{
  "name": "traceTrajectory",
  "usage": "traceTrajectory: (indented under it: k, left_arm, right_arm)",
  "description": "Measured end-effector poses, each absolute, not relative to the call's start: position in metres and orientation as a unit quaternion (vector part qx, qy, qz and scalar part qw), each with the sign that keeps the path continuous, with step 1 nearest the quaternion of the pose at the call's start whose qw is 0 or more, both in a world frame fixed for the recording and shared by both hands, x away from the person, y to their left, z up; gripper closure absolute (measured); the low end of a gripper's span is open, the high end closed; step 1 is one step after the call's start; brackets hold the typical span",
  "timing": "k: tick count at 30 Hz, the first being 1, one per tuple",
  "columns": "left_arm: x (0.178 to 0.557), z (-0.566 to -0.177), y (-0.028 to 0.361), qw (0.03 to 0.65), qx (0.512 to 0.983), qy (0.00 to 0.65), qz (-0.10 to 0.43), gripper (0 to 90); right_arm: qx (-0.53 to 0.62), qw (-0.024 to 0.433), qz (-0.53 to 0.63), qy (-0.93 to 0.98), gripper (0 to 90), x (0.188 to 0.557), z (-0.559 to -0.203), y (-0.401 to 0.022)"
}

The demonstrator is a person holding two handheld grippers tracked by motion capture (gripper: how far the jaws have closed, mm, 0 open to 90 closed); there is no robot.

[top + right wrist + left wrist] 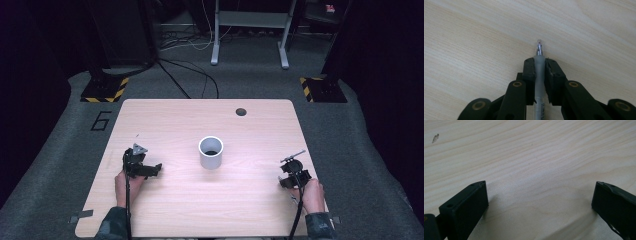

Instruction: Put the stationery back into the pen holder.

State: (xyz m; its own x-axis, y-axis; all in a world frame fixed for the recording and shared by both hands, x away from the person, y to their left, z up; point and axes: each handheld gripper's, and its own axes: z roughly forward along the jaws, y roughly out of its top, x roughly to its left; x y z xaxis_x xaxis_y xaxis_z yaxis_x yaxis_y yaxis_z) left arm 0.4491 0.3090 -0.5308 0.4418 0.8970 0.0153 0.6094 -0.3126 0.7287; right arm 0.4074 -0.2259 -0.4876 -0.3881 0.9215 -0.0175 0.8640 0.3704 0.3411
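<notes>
Right hand-held gripper [539, 65] clamped on pen [539, 75], frosted plastic barrel, tip low over tabletop [474, 37] near right edge. Left hand-held gripper [540, 195] jaws wide, nothing between, resting low. Step: grasp done, pickup pending. Next, likely: lift, carry to white cylindrical cup [210, 152] at centre, tip pen upright, drop in. Tabletop pale wood grain, matte.

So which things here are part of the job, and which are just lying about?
In use:
pen, clamped in the right gripper
white cup, mid-table, likely its target

Idle:
left gripper, open over bare table
dark round hole in the far tabletop
</notes>
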Motion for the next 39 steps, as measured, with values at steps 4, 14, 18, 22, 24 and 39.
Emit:
traceTrajectory:
  k: [4, 14, 18, 22, 24, 39]
  left_arm:
    - [0.449, -0.530, 0.309, 0.333, 0.782, 0.482, 0.214, 0.7]
    - [0.449, -0.531, 0.309, 0.333, 0.781, 0.482, 0.216, 0.7]
    - [0.449, -0.531, 0.309, 0.333, 0.781, 0.482, 0.216, 0.7]
    - [0.449, -0.531, 0.309, 0.333, 0.781, 0.482, 0.216, 0.6]
    - [0.449, -0.531, 0.309, 0.333, 0.781, 0.482, 0.215, 0.7]
    - [0.449, -0.531, 0.309, 0.333, 0.781, 0.482, 0.216, 0.7]
  right_arm:
    - [0.537, 0.107, 0.129, 0.827, 80.0, 0.408, -0.487, -0.224]
    - [0.533, 0.105, 0.183, 0.820, 80.2, 0.402, -0.485, -0.226]
    - [0.528, 0.119, 0.213, 0.813, 80.2, 0.398, -0.473, -0.228]
    - [0.522, 0.136, 0.247, 0.805, 80.2, 0.393, -0.459, -0.230]
    - [0.519, 0.144, 0.266, 0.799, 80.2, 0.391, -0.453, -0.231]
    - [0.506, 0.191, 0.380, 0.750, 80.2, 0.379, -0.433, -0.237]
